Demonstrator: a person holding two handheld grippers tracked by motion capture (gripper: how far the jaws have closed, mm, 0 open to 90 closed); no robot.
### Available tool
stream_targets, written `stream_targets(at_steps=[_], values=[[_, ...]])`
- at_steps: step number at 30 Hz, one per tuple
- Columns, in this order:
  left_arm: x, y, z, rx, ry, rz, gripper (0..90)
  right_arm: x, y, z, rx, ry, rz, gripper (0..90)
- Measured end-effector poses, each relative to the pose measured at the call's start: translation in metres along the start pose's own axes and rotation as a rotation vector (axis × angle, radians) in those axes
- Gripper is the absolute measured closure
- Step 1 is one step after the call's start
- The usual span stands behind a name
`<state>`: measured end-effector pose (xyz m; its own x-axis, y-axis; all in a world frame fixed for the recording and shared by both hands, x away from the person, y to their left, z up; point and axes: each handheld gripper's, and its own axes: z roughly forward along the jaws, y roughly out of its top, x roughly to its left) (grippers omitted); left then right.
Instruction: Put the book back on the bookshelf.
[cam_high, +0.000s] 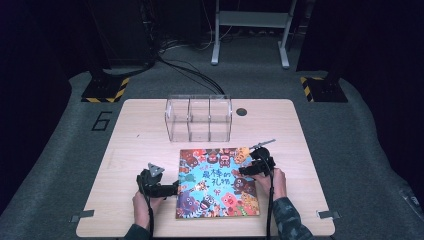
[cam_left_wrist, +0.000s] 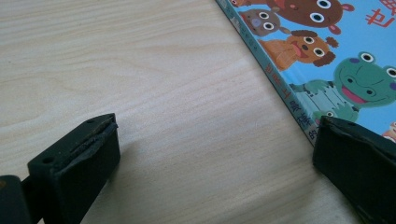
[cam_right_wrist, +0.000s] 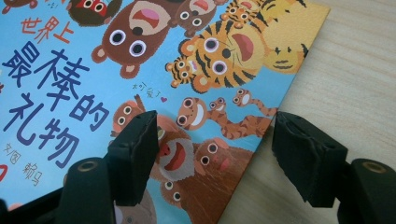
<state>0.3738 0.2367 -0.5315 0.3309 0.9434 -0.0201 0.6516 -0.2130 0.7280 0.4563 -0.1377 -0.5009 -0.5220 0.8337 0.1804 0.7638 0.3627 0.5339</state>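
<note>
Flanking the picture book (cam_high: 217, 182) flat on the table (cam_high: 135, 135), left gripper (cam_high: 172, 189) and right gripper (cam_high: 245, 170) both gape apart, probably to lift its edges.

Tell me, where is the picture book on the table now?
In the high view the picture book lies flat on the near middle of the table, in front of the clear box, between the left gripper and right gripper.

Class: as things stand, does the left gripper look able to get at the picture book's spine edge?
Probably yes: the left gripper stands open beside the colourful animal-cover picture book, with bare wooden table between.
</note>
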Motion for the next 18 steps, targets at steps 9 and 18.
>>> stream_targets(at_steps=[9, 18], values=[[0.0, -0.0001, 0.0001, -0.002, 0.001, -0.001, 0.6, -0.004, -0.0021, -0.0033, -0.005, 0.012, 0.036, 39.9], [-0.0006, 0.0001, 0.0007, -0.007, 0.009, -0.002, 0.5, 0.0002, 0.0001, -0.0016, -0.003, -0.015, 0.059, 39.6]])
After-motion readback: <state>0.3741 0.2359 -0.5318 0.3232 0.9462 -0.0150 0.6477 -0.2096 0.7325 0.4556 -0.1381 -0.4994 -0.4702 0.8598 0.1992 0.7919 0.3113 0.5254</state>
